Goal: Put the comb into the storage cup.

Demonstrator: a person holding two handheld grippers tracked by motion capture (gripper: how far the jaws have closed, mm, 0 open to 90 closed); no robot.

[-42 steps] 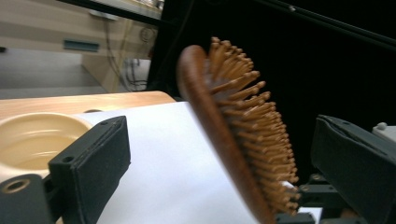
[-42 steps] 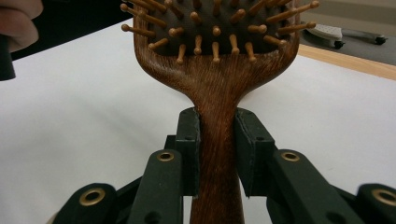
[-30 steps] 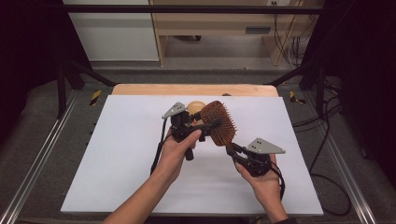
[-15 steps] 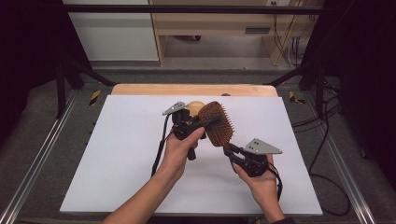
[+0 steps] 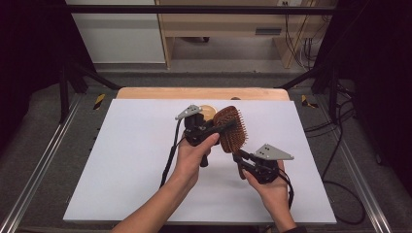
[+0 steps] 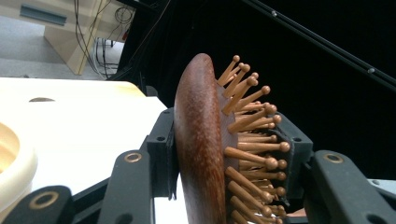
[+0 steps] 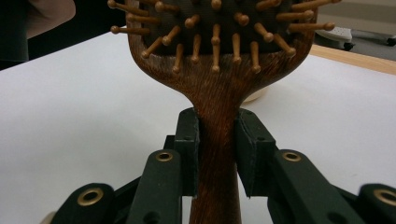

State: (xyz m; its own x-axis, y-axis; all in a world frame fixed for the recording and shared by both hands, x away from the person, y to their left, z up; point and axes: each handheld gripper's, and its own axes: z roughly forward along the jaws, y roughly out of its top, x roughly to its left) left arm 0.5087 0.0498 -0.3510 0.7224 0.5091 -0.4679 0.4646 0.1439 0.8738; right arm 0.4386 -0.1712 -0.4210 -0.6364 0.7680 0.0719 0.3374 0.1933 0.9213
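A brown wooden paddle hairbrush (image 5: 231, 130) with round-tipped wooden pins is held up above the white sheet (image 5: 121, 160). My left gripper (image 5: 227, 127) reaches in from the left. Its jaws have just been closing and now press on the brush head (image 6: 201, 149), one pad on the smooth back, the other on the pins. My right gripper (image 5: 238, 156) comes from below right and is shut on the brush handle (image 7: 217, 130), a pad on each side of it. Both of the person's hands hold the grippers steady near the table's middle.
A round cream bowl (image 5: 208, 111) sits on the sheet just behind the left gripper, also seen as the bowl (image 6: 14, 163) at the left. A wooden table edge (image 5: 194, 92) runs along the back. Metal rails (image 5: 39, 170) flank the table.
The left gripper's jaws have closed onto the brush head, which stood between them while they were wider. The right gripper has kept its hold on the handle and its place.
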